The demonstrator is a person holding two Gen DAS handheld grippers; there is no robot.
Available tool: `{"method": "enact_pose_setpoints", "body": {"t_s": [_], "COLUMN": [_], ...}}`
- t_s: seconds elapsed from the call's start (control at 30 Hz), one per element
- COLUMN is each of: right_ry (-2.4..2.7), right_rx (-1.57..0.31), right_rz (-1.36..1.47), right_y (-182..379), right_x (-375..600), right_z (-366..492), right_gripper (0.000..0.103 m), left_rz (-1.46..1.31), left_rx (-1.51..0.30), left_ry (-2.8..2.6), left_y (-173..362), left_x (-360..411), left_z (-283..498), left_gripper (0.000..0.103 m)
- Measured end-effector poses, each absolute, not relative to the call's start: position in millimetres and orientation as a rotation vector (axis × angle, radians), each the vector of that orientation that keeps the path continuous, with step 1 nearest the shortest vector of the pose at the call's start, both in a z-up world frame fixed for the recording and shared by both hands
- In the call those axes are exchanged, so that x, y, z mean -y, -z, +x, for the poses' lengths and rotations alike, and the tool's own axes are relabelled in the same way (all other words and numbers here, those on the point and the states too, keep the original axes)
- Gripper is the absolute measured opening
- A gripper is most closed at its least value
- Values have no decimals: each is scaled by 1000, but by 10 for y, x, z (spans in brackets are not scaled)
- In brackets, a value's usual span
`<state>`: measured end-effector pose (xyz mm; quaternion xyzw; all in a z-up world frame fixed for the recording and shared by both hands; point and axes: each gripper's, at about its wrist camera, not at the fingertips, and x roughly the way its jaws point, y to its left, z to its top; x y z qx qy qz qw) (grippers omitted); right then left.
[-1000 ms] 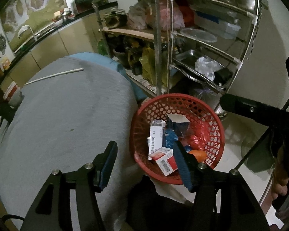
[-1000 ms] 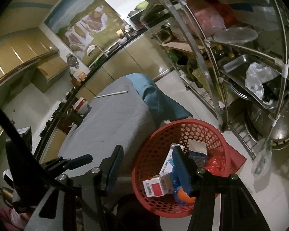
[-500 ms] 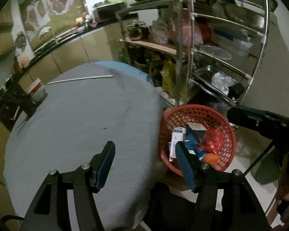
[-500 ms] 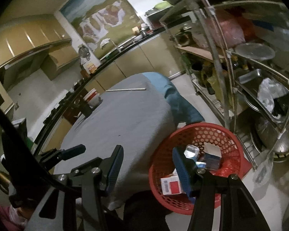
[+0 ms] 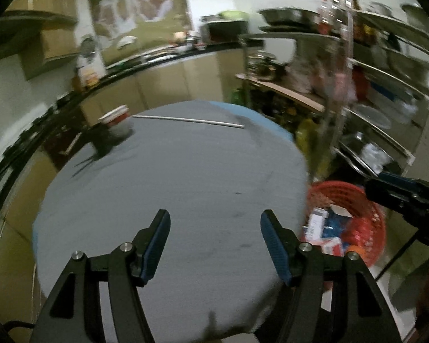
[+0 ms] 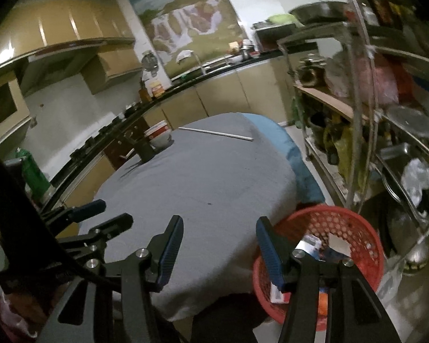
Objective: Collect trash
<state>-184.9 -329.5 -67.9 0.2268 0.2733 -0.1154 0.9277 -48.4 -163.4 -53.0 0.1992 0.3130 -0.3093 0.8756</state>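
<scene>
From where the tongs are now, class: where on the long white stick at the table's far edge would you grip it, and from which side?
Grip the white stick near its middle, descending from above with the jaws across its width. It lies flat on the grey table, thin and long, so a mid-length pinch probably keeps it balanced.

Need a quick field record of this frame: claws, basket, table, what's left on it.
left claw: open, empty, over the table
right claw: open, empty, over the table edge beside the basket
basket: red, on the floor right of the table, holds boxes and wrappers
table: round, grey cloth
on table: white rod at the far side; bowl at the far left edge
rack: metal, right of the table, cluttered
image quality: left view motion-blurred
</scene>
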Motion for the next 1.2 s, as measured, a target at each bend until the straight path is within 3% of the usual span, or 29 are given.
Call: {"method": "enact_pose_setpoints", "body": {"t_s": [0.5, 1.2], "right_ry": [141, 3], "right_rx": [-546, -587], "right_rz": [317, 254], "right_y": [353, 422], "right_x": [2602, 1844], "right_z": [-990, -391], "right_gripper": [58, 58], "left_rz": [321, 214], "left_rx": [-656, -679], "left_ry": [334, 155], "left_y": [480, 394], "left_x": [705, -74], "left_z": [122, 383], "left_gripper": [67, 67]}}
